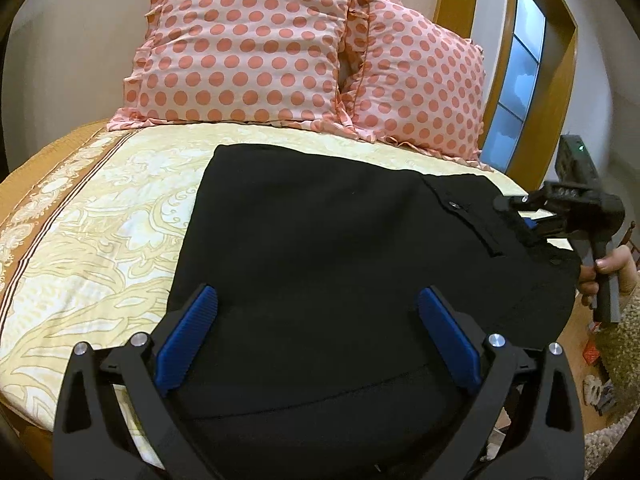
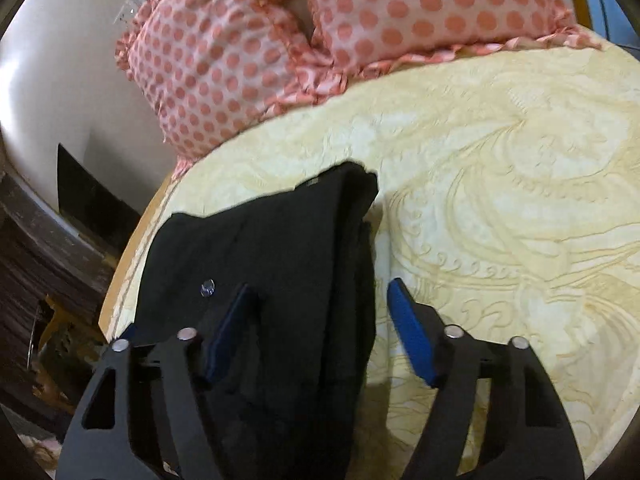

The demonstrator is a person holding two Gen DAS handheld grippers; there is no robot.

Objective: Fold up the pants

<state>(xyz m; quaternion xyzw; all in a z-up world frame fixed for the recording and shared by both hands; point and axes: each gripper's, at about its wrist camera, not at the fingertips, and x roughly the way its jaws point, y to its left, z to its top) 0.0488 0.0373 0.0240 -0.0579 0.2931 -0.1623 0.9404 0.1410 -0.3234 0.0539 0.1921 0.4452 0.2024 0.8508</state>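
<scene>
Black pants [image 1: 320, 220] lie folded flat on the yellow patterned bedspread [image 1: 100, 220]. My left gripper [image 1: 318, 294] hovers over their near end, blue pads wide apart and nothing pressed between them. A hand holds my right gripper [image 1: 520, 216] at the right end of the pants, by the buttoned pocket [image 1: 453, 203]. In the right wrist view the pants [image 2: 280, 232] run under the right gripper [image 2: 320, 288]. Its jaws straddle the stacked fabric edge without pressing it. A small clear button [image 2: 207, 287] shows beside the left pad.
Two pink polka-dot pillows [image 1: 248, 40] [image 2: 420, 4] lean at the head of the bed. A wooden frame [image 1: 560, 72] and a window stand at the right. Clutter lies on the floor [image 1: 600, 380] past the bed's right edge. Bare bedspread [image 2: 520, 200] spreads beside the pants.
</scene>
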